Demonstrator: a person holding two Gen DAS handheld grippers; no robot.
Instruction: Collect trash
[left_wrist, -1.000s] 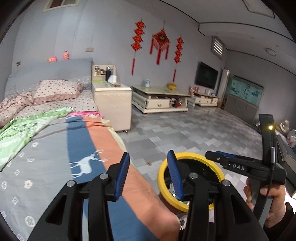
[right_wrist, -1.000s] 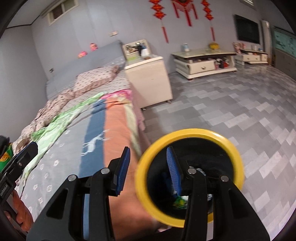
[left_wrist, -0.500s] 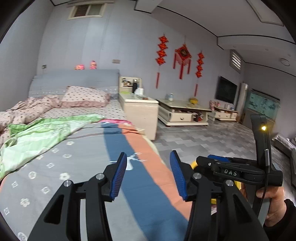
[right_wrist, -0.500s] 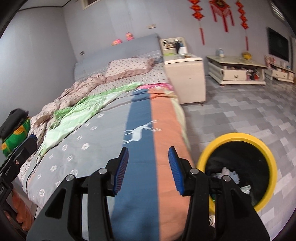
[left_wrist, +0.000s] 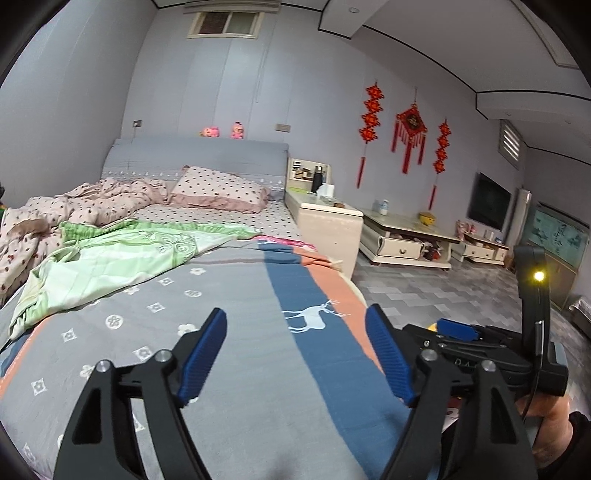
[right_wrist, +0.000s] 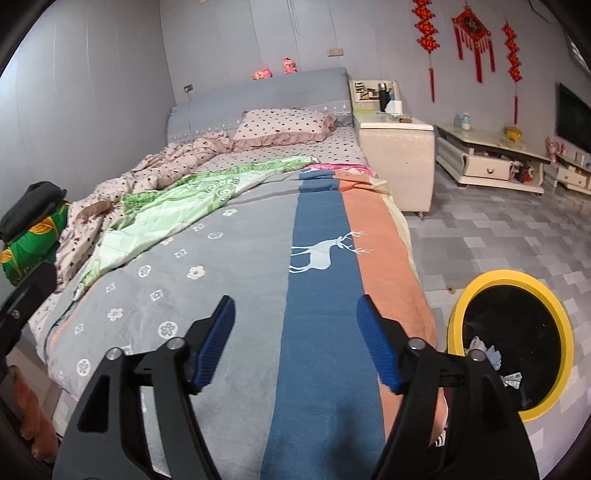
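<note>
The yellow-rimmed black trash bin (right_wrist: 496, 276) stands on the floor by the bed's right side, with crumpled paper (right_wrist: 487, 354) inside. In the left wrist view only a sliver of its rim (left_wrist: 430, 326) shows behind the other gripper. My right gripper (right_wrist: 297, 334) hovers over the foot of the bed, jaws opening, nothing between them. My left gripper (left_wrist: 297, 354) is also over the blanket (left_wrist: 229, 354), jaws opening and empty. A small brown thing (right_wrist: 96, 209) lies on the pink quilt at the far left; I cannot tell what it is.
The bed carries a green quilt (left_wrist: 122, 258) and a dotted pillow (left_wrist: 221, 188). A cream nightstand (right_wrist: 397, 147) and a low TV cabinet (right_wrist: 487, 155) stand to the right on the grey tiled floor. A green bag (right_wrist: 33, 236) sits at the left. A hand (left_wrist: 552, 417) holds the right gripper.
Both views have swung left from the bin to the bed, and the bin has slid to the right edge. Both pairs of jaws have spread wider.
</note>
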